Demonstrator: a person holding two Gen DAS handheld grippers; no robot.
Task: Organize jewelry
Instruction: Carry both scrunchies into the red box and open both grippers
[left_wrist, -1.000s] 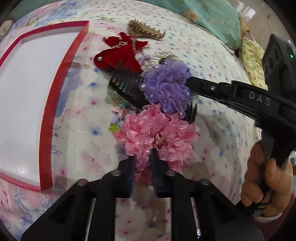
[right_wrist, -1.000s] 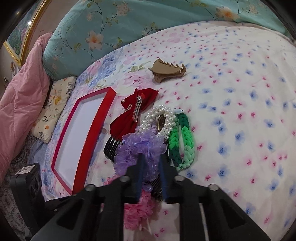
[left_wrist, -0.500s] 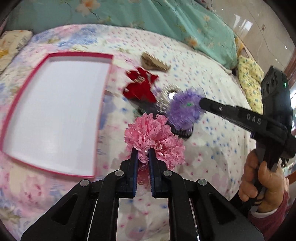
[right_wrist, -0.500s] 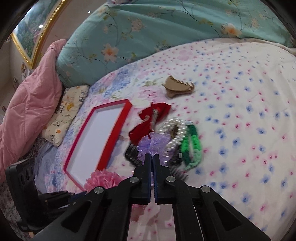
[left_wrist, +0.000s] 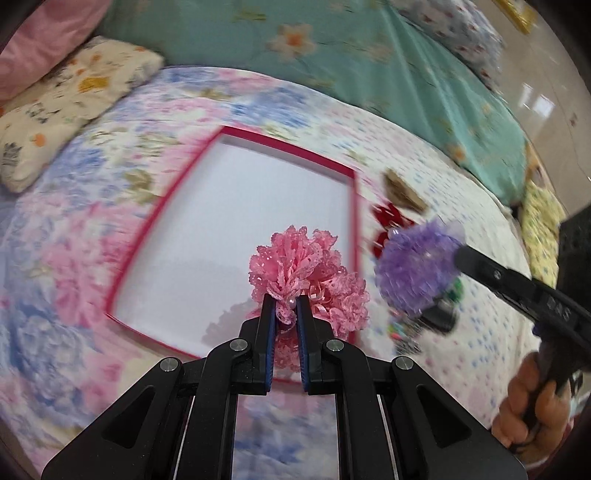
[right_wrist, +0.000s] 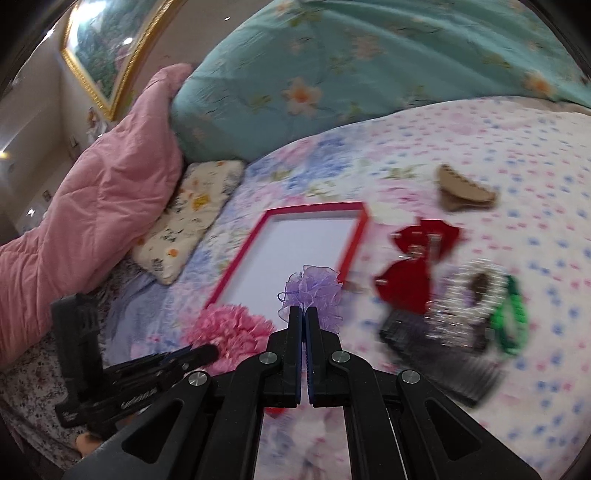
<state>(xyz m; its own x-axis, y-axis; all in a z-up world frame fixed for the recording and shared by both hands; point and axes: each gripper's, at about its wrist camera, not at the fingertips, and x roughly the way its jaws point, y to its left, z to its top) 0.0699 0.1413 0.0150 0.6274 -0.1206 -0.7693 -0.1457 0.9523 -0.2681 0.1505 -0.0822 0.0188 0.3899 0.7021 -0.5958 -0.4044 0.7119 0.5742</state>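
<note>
Both grippers hang over the red-rimmed tray (left_wrist: 354, 206), the left gripper (left_wrist: 285, 312) clamped on the pink lace flower (left_wrist: 306, 273), the right gripper (right_wrist: 303, 314), "DAS" on its side, pinching the purple ruffle (right_wrist: 314, 288).

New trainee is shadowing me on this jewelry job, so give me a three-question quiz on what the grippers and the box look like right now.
1. True or false: the left gripper is shut on the pink lace flower.
2. What does the right gripper hold? A) red bow B) purple ruffle flower C) pearl bracelet
3. Fill in: the red-rimmed box lying on the bed has a ___ interior.

Key: 1 true; 2 B; 3 white. The red bow and pearl bracelet lie on the bedspread.
</note>
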